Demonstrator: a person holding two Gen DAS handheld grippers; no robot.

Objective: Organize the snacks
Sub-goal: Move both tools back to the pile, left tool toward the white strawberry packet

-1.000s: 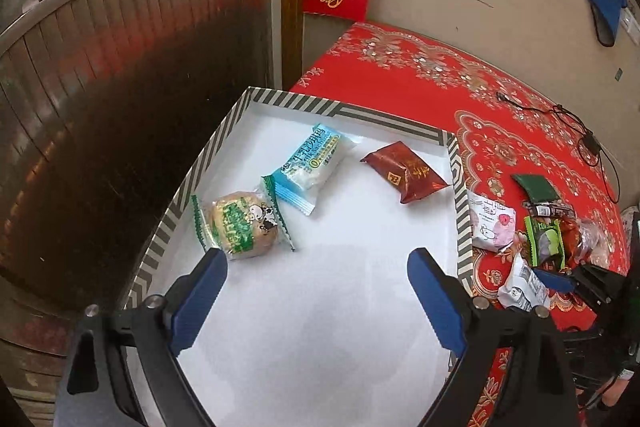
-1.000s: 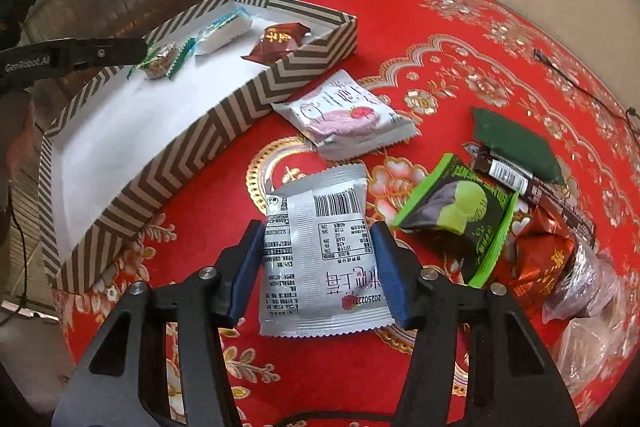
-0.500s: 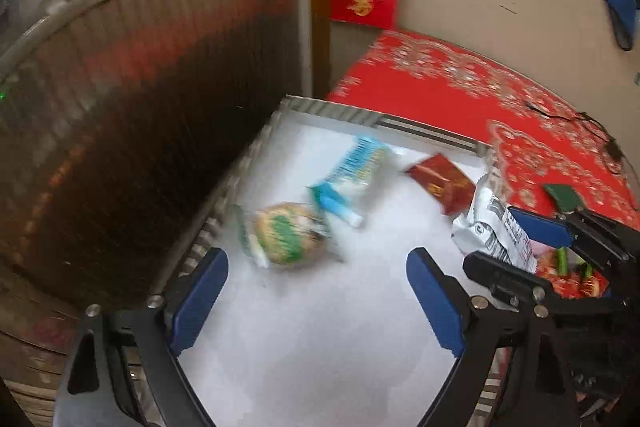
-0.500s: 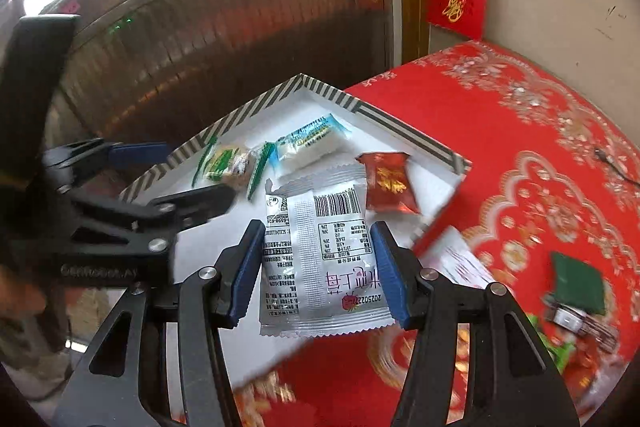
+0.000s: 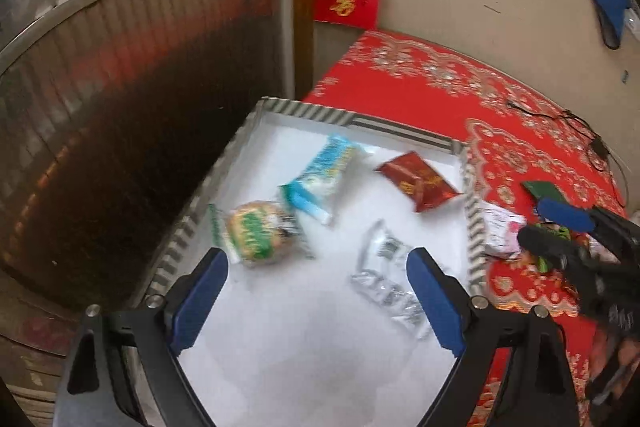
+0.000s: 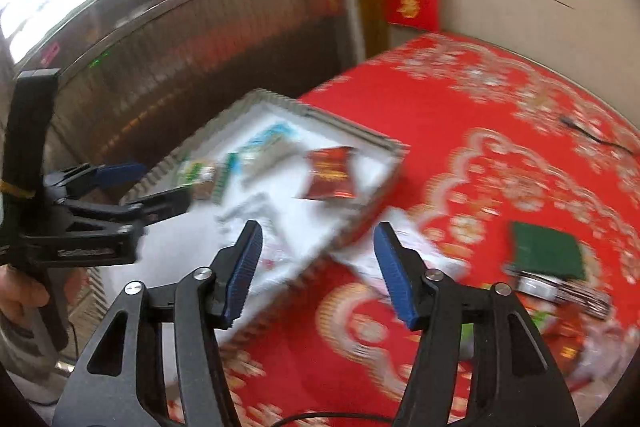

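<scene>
- Half a second ago my right tongs (image 6: 316, 271) clamped the silver packet (image 5: 386, 277); now they are spread wide with nothing between them, and the packet lies on the white floor of the tray (image 5: 470, 227).
- Both views are smeared by motion, the right one more.
- From the left wrist I see the packet lying flat near the tray's right wall, crinkled foil, just ahead of my right-side finger (image 5: 434, 307). The right wrist shows only a grey blur (image 6: 256, 211) there.
- My left tongs (image 5: 318, 301) hang over the near part of the tray, spread wide and holding nothing.
- Only the right wrist shows my left hand (image 6: 22, 297) wrapped around the black handle, at the frame's left edge.
- Only the left wrist shows the right tongs from outside (image 5: 560, 227), over the counter (image 5: 420, 75) just past the tray's right wall.
- In the tray also lie a round green-labelled cake (image 5: 256, 233) near the left wall, a blue-and-white bar (image 5: 320, 175) beside it, and a dark red pouch (image 5: 418, 181) toward the far right corner.
- Outside, against the right wall, lies a white-and-pink packet (image 5: 500, 233); a green packet (image 6: 546, 251) sits farther off on the red patterned cloth.
- The tray's rim is striped grey and white.
</scene>
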